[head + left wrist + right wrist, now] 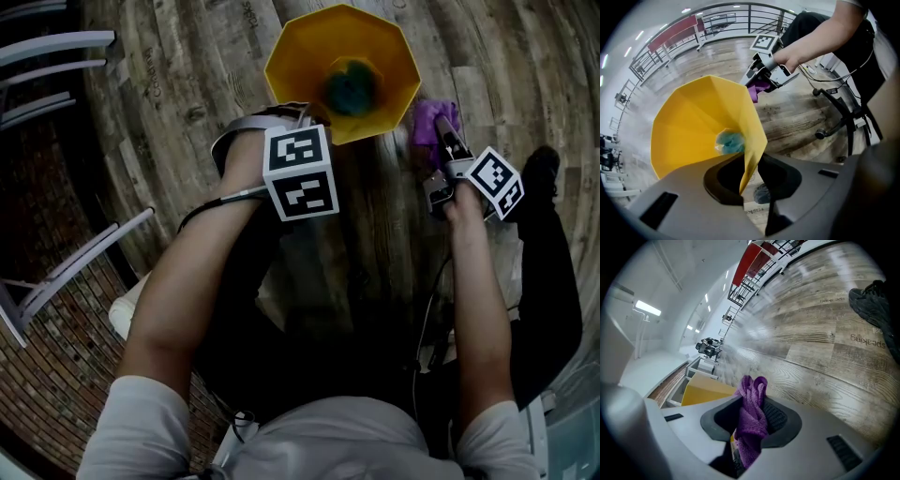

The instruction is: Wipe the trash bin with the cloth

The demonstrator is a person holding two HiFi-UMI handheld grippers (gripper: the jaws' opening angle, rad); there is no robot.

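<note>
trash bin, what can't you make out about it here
Trash bin base and outer sides: head view, hidden under its own flared rim.
Teal thing inside: blurred in head view, small in left gripper view.
Most of it: right gripper view, behind the right claw and purple cloth.

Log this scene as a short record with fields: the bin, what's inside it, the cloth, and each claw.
bin: yellow trash bin, open top, standing on the wood floor
inside: teal crumpled item at the bottom
left claw: jaws apart, astride the bin's rim
right claw: shut on the purple cloth, beside the bin
cloth touching bin: cannot tell
</note>
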